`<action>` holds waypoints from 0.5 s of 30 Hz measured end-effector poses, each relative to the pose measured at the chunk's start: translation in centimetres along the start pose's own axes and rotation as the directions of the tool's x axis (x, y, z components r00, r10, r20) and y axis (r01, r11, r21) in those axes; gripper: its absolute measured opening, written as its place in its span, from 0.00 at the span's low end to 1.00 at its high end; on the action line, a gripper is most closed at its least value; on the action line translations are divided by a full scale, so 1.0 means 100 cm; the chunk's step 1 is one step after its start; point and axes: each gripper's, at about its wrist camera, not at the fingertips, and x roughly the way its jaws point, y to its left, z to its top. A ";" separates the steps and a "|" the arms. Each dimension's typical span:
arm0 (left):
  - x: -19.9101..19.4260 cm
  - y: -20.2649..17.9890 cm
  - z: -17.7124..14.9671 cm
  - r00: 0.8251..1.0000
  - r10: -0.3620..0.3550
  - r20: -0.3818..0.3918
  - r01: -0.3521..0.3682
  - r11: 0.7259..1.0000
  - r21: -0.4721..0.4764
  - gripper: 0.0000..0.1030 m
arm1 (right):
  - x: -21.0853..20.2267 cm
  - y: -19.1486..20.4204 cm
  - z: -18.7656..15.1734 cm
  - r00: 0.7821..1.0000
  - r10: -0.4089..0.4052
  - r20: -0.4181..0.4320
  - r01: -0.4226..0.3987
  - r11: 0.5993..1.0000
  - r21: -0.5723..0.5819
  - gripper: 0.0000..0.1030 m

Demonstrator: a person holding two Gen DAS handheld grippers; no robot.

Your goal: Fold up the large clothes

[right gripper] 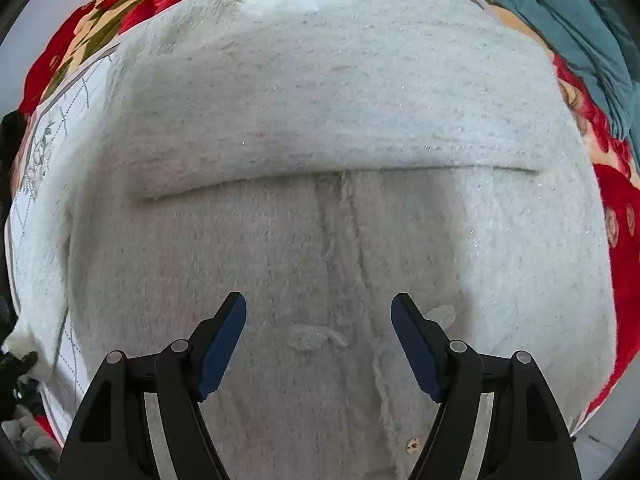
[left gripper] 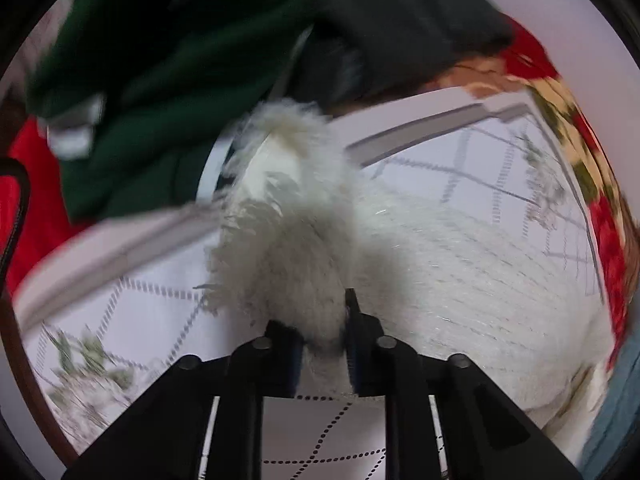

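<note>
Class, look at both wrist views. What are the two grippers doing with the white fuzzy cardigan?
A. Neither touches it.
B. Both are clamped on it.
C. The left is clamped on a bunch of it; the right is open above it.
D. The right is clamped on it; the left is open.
C: the left gripper pinches a bunch of the white cardigan, while the right gripper stands open, nothing between its fingers.

White patterned sheet (left gripper: 500, 168) – fuzzy cardigan (right gripper: 320, 120) atop
</note>
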 end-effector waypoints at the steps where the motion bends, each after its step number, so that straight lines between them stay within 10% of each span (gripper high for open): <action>1: -0.010 -0.011 0.001 0.999 0.017 0.034 -0.019 0.998 0.059 0.12 | -0.002 -0.001 0.002 1.000 -0.023 0.013 0.023 1.000 -0.006 0.75; 4: -0.038 -0.043 0.000 0.988 0.042 0.149 -0.077 0.968 0.241 0.10 | -0.007 -0.005 0.015 0.997 -0.065 0.042 0.066 0.998 -0.012 1.00; 9: -0.086 -0.124 -0.019 0.957 -0.034 0.288 -0.126 0.846 0.518 0.09 | -0.015 -0.016 0.041 0.995 -0.056 0.081 0.059 0.998 -0.034 1.00; 15: -0.132 -0.238 -0.086 0.946 -0.209 0.247 -0.037 0.689 0.724 0.09 | -0.032 -0.065 0.080 0.992 -0.020 0.123 0.020 1.000 0.003 1.00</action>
